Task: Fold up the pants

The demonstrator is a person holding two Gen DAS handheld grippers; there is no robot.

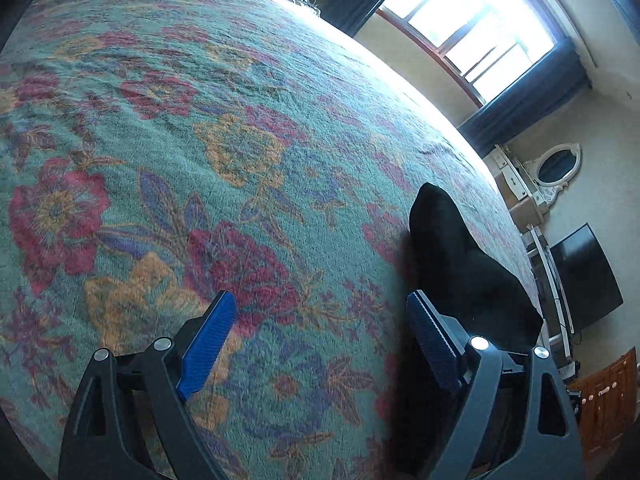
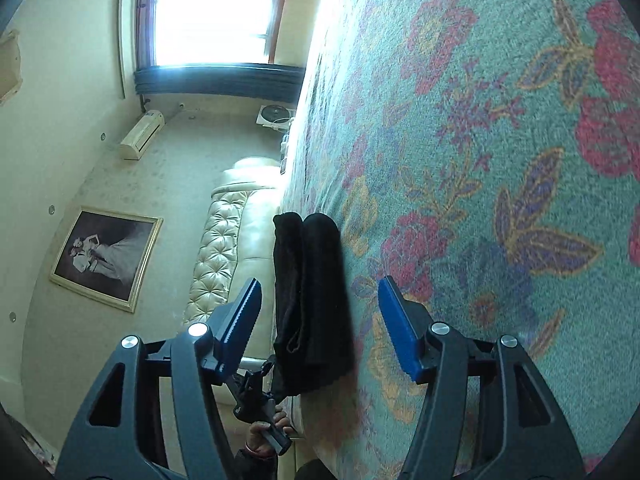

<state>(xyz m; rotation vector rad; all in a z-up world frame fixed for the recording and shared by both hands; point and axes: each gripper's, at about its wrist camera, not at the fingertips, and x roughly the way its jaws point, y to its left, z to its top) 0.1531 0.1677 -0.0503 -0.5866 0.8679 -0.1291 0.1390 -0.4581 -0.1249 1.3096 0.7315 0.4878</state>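
The black pants (image 1: 468, 272) lie folded into a compact bundle on the floral blanket (image 1: 200, 120), just beyond my left gripper's right finger. My left gripper (image 1: 320, 308) is open and empty, its jaws wide apart over the blanket. In the right wrist view the pants (image 2: 312, 300) appear as a thick folded stack lying between the fingers' line of sight, a little ahead of them. My right gripper (image 2: 320, 292) is open and empty. The other hand-held gripper (image 2: 260, 404) shows past the pants, low in that view.
The blanket (image 2: 500, 160) covers a wide bed. A tufted cream headboard (image 2: 224, 248), a framed photo (image 2: 106, 258), a bright window (image 1: 472, 20), a mirror (image 1: 554, 168) and a dark TV screen (image 1: 588, 276) surround the bed.
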